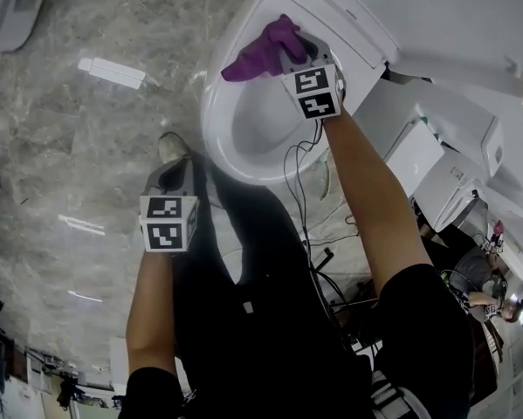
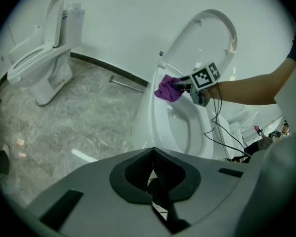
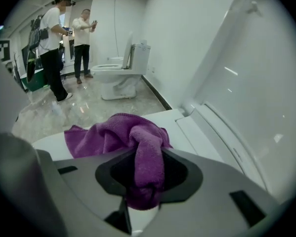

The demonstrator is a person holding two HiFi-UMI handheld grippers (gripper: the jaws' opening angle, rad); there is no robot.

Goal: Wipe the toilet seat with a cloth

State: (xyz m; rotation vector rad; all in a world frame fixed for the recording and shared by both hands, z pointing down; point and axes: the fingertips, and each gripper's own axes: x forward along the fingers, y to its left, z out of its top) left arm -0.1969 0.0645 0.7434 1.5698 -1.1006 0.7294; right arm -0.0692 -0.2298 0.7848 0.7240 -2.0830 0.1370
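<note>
A white toilet with its lid raised fills the upper middle of the head view; its seat (image 1: 216, 103) rings the bowl. My right gripper (image 1: 289, 46) is shut on a purple cloth (image 1: 263, 49), and the cloth lies bunched on the rear of the seat near the hinge. In the right gripper view the cloth (image 3: 119, 138) spreads over the white seat (image 3: 187, 127) just ahead of the jaws. My left gripper (image 1: 175, 175) hangs shut and empty over the floor, short of the bowl's front. The left gripper view shows the cloth (image 2: 167, 89) and the seat (image 2: 160, 127) from the side.
The raised lid (image 2: 202, 43) stands behind the cloth. A second toilet (image 2: 39, 68) sits at the far wall. Cables (image 1: 300, 208) trail from the right gripper down past the bowl. Two people (image 3: 54, 43) stand across the room. The floor (image 1: 69, 129) is grey marble.
</note>
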